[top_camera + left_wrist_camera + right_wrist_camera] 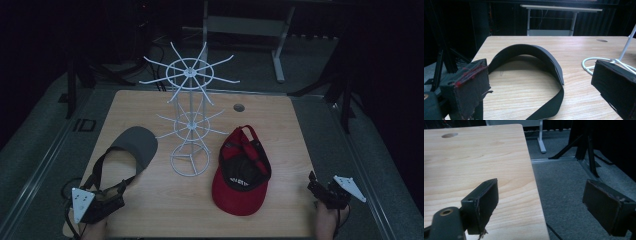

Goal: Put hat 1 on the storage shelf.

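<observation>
A: Start with the grey visor; where does it sit for you?

B: On the table, at about nine o'clock from the white wire rack and just beside its ring base; the brim points away from you toward twelve o'clock, and the dark strap loops back toward your left gripper at about seven o'clock of the tabletop. In the left gripper view the visor lies flat with its brim arched up, and the strap curves down between your two jaws; they stand wide apart and the pads press on nothing, so that tool is open.

A: Which step are you in, then?

B: I judge it the approach to the pick-up; you are lined up on the strap, not yet gripping it. The next move calls for easing forward until the band sits between the pads, then closing; the strap looks thin and limp, so it may sag or slip, and you would do well to take it near the brim.

A: And your other hand?

B: Your right gripper rests at about five o'clock, at the table's edge; its jaws also stand open on nothing, half over the floor. The red cap lies upside down at four o'clock from the rack, well apart from the visor.
</observation>
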Available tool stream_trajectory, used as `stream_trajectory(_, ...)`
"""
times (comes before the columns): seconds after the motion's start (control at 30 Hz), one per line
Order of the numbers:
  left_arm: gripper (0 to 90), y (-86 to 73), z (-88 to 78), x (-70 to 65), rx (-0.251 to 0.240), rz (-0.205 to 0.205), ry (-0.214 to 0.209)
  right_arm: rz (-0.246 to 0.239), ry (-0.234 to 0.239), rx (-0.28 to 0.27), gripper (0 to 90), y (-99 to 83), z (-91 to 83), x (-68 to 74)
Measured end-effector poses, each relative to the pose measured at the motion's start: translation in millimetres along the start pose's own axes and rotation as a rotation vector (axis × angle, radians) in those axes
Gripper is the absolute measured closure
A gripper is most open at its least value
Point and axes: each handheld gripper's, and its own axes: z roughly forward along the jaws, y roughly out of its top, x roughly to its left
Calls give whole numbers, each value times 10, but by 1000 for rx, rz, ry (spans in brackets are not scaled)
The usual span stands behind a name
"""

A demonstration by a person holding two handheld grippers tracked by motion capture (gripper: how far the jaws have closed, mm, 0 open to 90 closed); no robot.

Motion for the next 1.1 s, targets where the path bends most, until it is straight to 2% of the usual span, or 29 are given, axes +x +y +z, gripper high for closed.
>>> stream_trajectory(0.13,19,6,0,-10,-3,0,-3,-6,2,6,134,0,1,8)
stream_trajectory(0.5,19,11,0,-13,-8,-3,-9,-33,52,54,132,21,-1,45)
stream_trajectory(0.6,19,15,0,-21,-12,-7,-14,-15,115,71,131,83,-40,65)
stream_trajectory(0.63,19,17,0,-25,-14,-11,-19,-20,150,78,127,156,-79,99)
stream_trajectory(0.67,19,18,-2,-29,-14,-15,-21,-29,160,80,127,188,-94,114)
stream_trajectory(0.7,19,25,-9,-39,-19,-31,-48,-43,169,83,122,243,-122,143)
stream_trajectory(0.77,19,29,-9,-45,-20,-40,-58,-57,186,77,114,287,-141,163)
stream_trajectory(0.83,19,36,-13,-60,-9,-41,-72,-89,189,70,111,373,-180,212)
stream_trajectory(0.97,19,40,-8,-86,-15,-53,-110,-112,231,78,111,538,-225,315)
stream_trajectory(1.03,19,41,-6,-100,-9,-40,-115,-96,307,106,113,650,-234,387)
stream_trajectory(1.07,19,41,-4,-106,-6,-37,-115,-96,307,106,113,650,-234,387)
stream_trajectory(1.1,19,43,-1,-107,2,-32,-115,-127,328,106,113,710,-241,463)
